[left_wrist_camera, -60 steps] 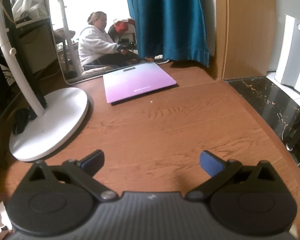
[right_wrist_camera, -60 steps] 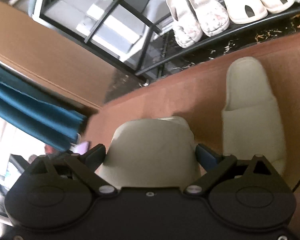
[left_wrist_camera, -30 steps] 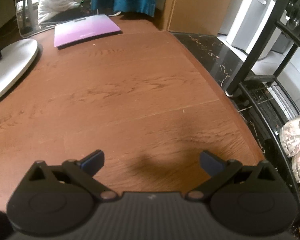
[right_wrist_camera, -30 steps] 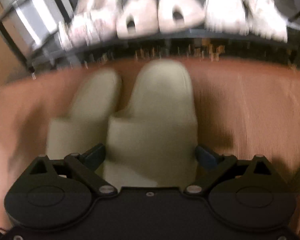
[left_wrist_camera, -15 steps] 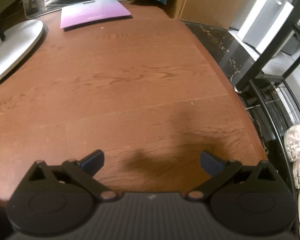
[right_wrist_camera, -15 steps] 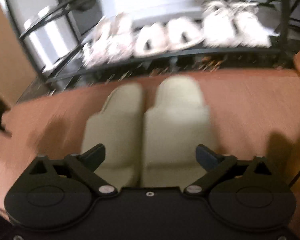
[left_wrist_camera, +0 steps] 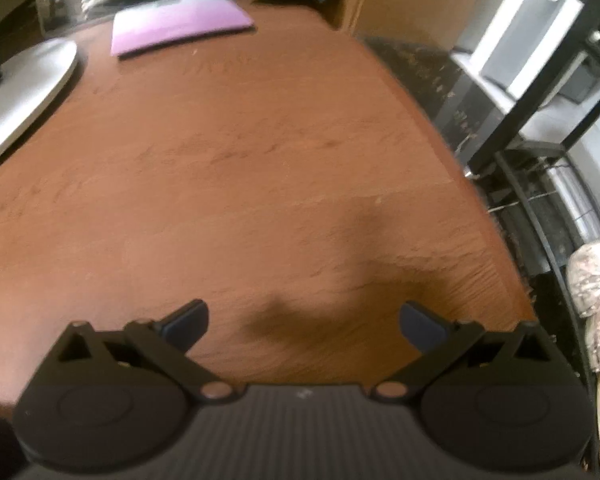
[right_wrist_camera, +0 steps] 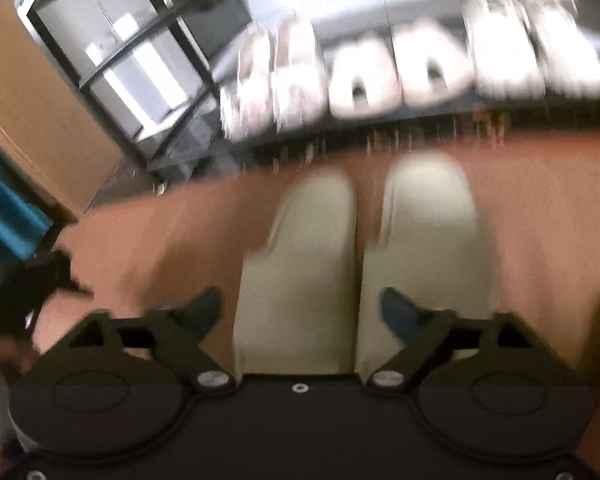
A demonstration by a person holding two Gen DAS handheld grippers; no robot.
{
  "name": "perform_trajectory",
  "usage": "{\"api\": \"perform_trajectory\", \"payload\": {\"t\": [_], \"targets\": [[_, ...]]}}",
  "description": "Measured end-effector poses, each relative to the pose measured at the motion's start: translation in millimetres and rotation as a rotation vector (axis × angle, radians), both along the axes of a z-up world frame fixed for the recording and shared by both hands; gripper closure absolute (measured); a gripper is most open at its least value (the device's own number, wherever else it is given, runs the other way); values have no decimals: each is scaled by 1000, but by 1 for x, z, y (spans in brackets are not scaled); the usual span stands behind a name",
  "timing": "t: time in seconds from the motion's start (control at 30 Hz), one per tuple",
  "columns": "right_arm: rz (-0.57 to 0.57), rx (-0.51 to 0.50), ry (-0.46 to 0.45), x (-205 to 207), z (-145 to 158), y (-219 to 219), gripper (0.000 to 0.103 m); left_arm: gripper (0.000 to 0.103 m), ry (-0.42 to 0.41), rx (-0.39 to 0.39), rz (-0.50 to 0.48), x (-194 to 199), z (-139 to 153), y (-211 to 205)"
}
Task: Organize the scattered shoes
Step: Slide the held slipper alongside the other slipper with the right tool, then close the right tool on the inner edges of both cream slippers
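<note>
We hold the right gripper (right_wrist_camera: 300,312) low over the brown wooden floor (right_wrist_camera: 540,220), its jaws spread wide and clamping nothing. Two pale cream slippers lie side by side on the floor, toes pointing away from us toward the shoe rack (right_wrist_camera: 260,148). The left slipper (right_wrist_camera: 300,272) sits in the gap between the fingers, its heel end running under the gripper body; whether either finger touches it we cannot tell through the blur. The right slipper (right_wrist_camera: 428,240) lies just beside it, a thin strip of floor showing between the toes, and the right finger reaches over its inner edge. On the rack beyond, a row of light shoes (right_wrist_camera: 380,76) shows only as smeared shapes. Our left gripper (left_wrist_camera: 303,318) hangs over bare floor with its jaws equally wide and empty, well apart from the slippers. Ahead of it lie a purple scale (left_wrist_camera: 180,26) and a white round stand base (left_wrist_camera: 24,96); a few rack shoes (left_wrist_camera: 592,280) show at the right edge.
</note>
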State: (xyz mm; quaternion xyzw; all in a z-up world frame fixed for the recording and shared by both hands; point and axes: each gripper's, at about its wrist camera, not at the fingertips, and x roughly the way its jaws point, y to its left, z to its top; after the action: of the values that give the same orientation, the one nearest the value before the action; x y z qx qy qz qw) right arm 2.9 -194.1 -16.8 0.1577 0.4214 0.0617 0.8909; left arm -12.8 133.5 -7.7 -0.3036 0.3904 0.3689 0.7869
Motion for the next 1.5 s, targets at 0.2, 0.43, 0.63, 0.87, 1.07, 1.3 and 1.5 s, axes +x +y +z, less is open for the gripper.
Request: {"api": "perform_trajectory", "payload": {"t": [0.2,0.43,0.63,0.87,1.07,1.3,1.5], "targets": [[-11,-50,326,87,-12,-1,42,1,-10,68,-96,9,4,-14],[-21,-114,483,94,-51,19,50,1,49,72,-162,23,-9,-17],[18,-199,518,104,-59,33,60,1,82,88,-347,40,-16,-40],[39,-268,449,92,-52,35,82,1,51,83,-464,42,-16,-55],[109,-267,375,85,-47,32,82,1,53,63,-485,44,-17,-59],[218,-291,331,83,-45,45,82,1,80,50,-468,48,-22,-56],[188,-264,215,63,-39,41,85,1,126,0,-387,48,-33,-43]]}}
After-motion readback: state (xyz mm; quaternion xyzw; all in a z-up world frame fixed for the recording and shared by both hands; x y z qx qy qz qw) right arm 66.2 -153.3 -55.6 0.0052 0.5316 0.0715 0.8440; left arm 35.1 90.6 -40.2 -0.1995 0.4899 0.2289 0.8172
